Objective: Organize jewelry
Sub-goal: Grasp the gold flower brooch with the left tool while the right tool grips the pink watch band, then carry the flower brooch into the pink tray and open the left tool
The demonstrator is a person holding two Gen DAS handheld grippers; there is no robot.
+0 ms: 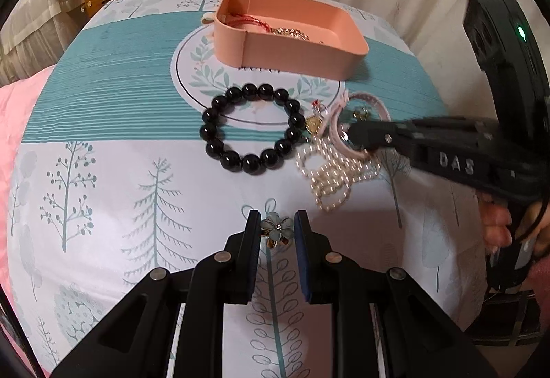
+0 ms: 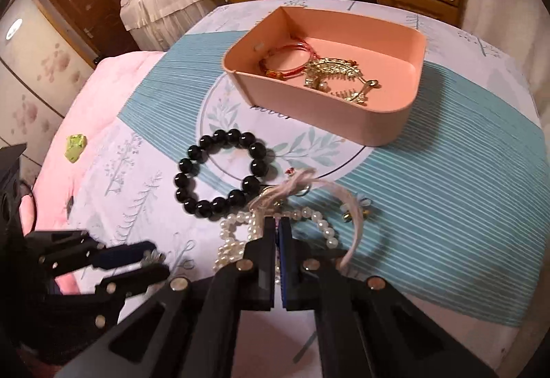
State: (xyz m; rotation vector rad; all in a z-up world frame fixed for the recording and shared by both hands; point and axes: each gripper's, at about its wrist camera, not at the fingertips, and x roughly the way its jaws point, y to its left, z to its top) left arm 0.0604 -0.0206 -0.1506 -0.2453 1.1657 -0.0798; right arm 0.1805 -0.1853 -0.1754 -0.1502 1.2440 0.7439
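A small pale-blue flower brooch (image 1: 276, 226) with gold backing lies on the tree-printed bedspread (image 1: 103, 171), between the spread fingers of the left gripper (image 1: 276, 223). The right gripper (image 2: 278, 223) is pressed together on a pinkish cord (image 2: 354, 223) above one pearl strand (image 2: 237, 233), beside one black bead bracelet (image 2: 220, 171). One pink box (image 2: 343, 123) holds a red string bracelet (image 2: 288, 63) and gold pieces (image 2: 333, 73).

The room was lit warmly and fairly dimly from above, and soft shadows fell beside the pink tray (image 2: 343, 123). Both pictures bulged, with black corners. The black beads (image 1: 252, 128) carried small glints, and the pearls (image 1: 330, 171) smeared with blur.
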